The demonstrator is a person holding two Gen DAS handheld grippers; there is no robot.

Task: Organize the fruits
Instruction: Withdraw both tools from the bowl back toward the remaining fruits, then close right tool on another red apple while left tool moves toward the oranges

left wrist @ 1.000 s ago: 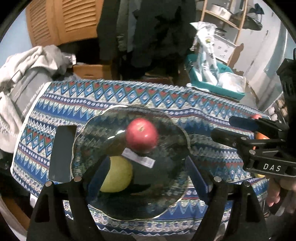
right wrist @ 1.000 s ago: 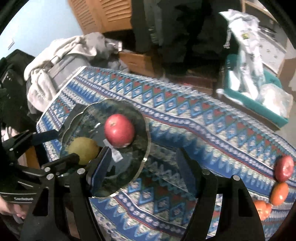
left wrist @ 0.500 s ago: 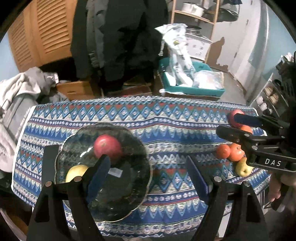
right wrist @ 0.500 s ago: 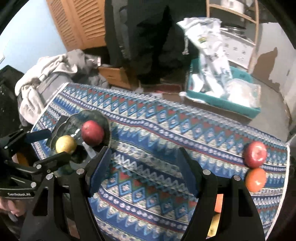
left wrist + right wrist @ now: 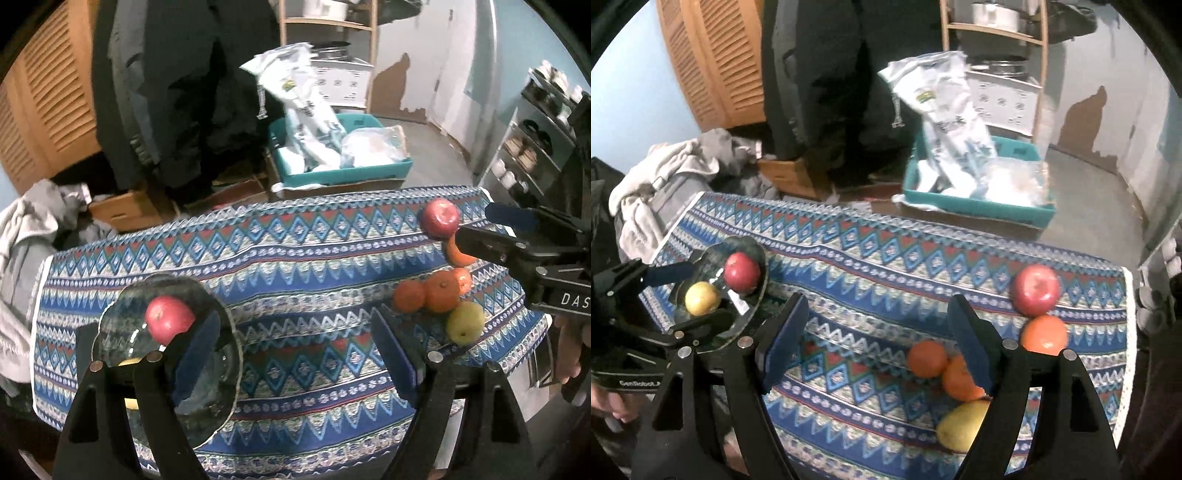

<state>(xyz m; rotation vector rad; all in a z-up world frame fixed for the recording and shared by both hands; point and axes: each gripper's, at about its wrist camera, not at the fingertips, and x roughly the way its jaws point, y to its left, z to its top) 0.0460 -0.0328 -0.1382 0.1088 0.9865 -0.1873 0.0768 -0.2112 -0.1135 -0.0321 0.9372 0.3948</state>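
While both the left gripper (image 5: 299, 343) and right gripper (image 5: 877, 339) gape empty above the patterned cloth, the round red apple (image 5: 1036, 290) lies beyond the right gripper's right finger, touching an orange (image 5: 1044, 334).

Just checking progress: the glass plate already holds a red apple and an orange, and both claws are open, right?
Not quite. Beside the red apple on the glass plate lies a yellow fruit, not an orange, as the right wrist view shows. Both the left claw and the right claw are open.
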